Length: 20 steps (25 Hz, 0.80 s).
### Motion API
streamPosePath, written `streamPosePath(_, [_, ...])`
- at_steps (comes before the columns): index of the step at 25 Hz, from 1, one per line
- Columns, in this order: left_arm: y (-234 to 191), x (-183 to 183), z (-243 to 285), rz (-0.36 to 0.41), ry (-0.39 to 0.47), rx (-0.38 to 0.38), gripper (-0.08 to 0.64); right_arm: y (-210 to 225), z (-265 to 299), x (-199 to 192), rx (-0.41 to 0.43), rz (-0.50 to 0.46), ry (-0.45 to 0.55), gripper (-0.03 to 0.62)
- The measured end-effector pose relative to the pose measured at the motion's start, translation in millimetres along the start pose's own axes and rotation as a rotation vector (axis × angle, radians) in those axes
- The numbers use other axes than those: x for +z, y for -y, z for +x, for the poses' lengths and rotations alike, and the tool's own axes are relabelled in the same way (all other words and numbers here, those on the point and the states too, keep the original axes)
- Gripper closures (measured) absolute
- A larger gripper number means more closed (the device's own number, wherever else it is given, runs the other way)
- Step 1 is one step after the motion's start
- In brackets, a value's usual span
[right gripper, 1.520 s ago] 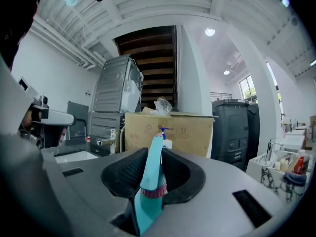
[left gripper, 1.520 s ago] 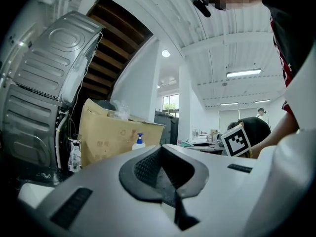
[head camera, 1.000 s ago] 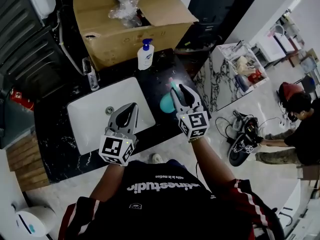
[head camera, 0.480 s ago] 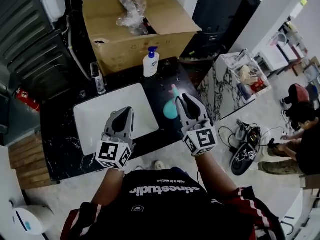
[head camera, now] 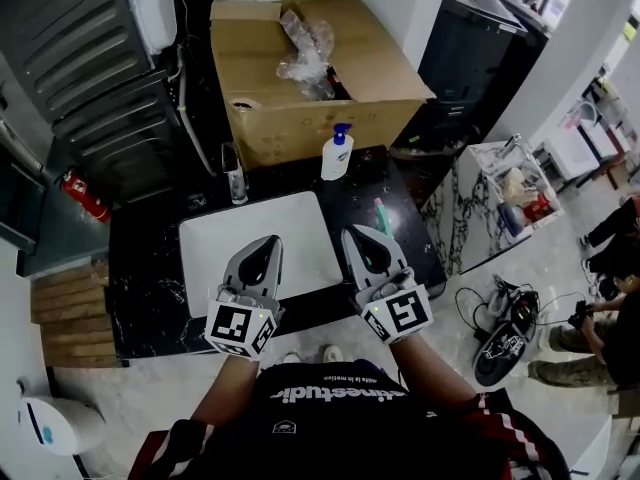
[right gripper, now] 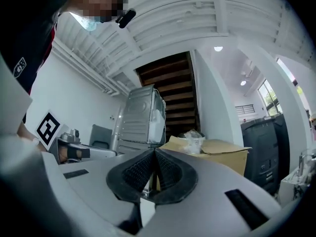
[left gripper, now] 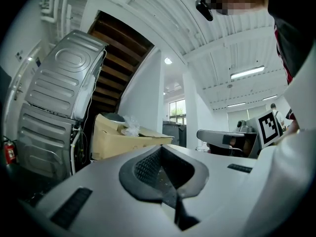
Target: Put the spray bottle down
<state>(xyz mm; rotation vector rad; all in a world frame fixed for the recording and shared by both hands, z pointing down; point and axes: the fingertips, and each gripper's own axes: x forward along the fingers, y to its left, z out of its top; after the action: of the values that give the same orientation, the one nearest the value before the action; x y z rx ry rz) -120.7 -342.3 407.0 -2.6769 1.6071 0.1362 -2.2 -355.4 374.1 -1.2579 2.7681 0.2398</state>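
Both claws have pulled back toward the near edge of the surface [head camera: 150,288] since a second ago. Back then the right claw [head camera: 354,234] sat open around the spray bottle [head camera: 381,215]. Now it's clear of the bottle and closed tight with nothing between the pads (its own view shows the ribbed pads meeting, only background past them). Same for the left claw [head camera: 270,243]: closed and empty, and in the head view it sits over the near part of the white sink [head camera: 210,258].

Bottle position: standing on the black marble surface, right of the sink, just past the right claw's tip on its far-right side. Only a pinkish top with a bit of teal shows; the body is hidden behind that claw. Neither claw holds it.

Rest of scene:
- A white pump bottle [head camera: 337,154] with a blue head stands at the far edge of the surface. The faucet [head camera: 234,173] is left of it, behind the sink.
- An open cardboard box [head camera: 320,88] sits beyond, with crumpled clear plastic [head camera: 307,53] inside.
- A grey ribbed appliance [head camera: 90,68] is far left, with a red fire extinguisher [head camera: 82,194] nearer, beside it.
- A person [head camera: 612,308] crouches on the floor at the right edge, near a marble-patterned stand [head camera: 465,218] and a black device [head camera: 505,340] with cables.
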Motion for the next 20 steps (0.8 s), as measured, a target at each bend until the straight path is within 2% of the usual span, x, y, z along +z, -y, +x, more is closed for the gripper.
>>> streamPosePath(7, [-10.7,0.2,-15.7,0.011,-0.006,0.032,0.546,-25.7,10.3,0.7,0.07,0.027,0.004,0.555])
streamPosePath(16, [-23.1,0.6,-31.7,0.012,-0.016,0.073,0.546,-43.9,22.9,-10.0,0.109,0.085,-0.047,0.555])
streamPosePath(20, [-26.4,3.6,-34.7,0.014,-0.009,0.084,0.546,-48.2,26.6,-5.8,0.124,0.081,-0.042,0.555])
